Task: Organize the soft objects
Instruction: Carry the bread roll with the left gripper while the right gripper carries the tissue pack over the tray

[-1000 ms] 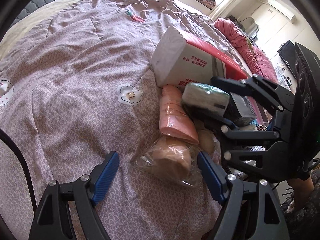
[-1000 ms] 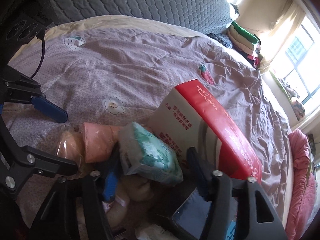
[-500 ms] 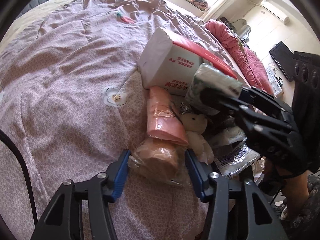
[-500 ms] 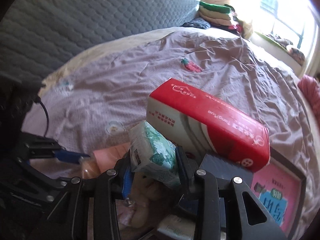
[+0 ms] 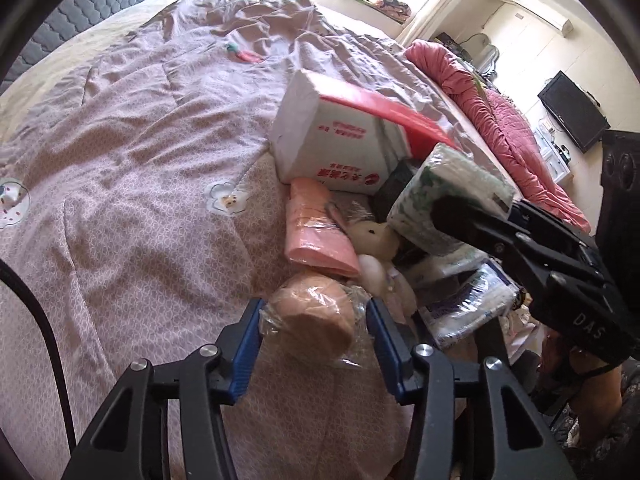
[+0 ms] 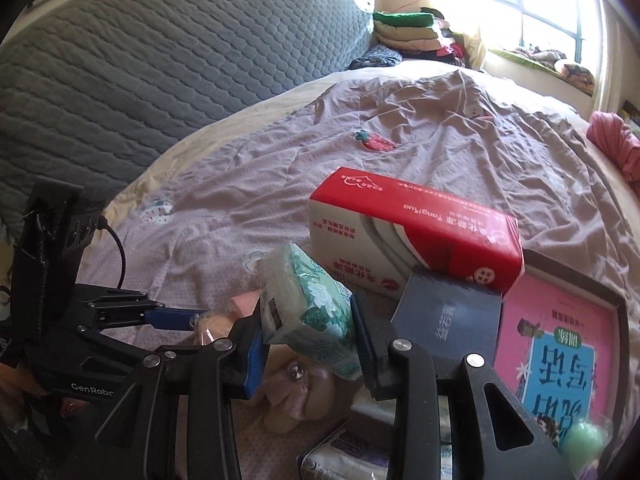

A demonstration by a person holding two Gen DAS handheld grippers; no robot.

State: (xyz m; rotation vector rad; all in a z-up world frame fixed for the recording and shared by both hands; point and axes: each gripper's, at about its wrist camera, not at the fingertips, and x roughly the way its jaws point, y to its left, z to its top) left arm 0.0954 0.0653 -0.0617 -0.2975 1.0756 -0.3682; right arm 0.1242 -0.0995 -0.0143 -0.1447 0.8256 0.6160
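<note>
Left gripper [image 5: 314,330]: blue pads clamped on the tan roll in clear wrap [image 5: 316,320], 1 pad per side
Tan roll: lying on the quilt [image 5: 132,184] at the near end of the pile, round end face toward the camera, long axis running away up the bed
Right gripper [image 6: 308,344]: jaws narrow, squeezing the green-and-white tissue pack [image 6: 308,308]
Tissue pack: held up above the plush toy [image 6: 296,396], long axis tilted, far end pointing at the red-and-white carton [image 6: 416,240]
Pink roll [image 5: 316,232]: flat between tan roll and carton, lengthwise up the bed
</note>
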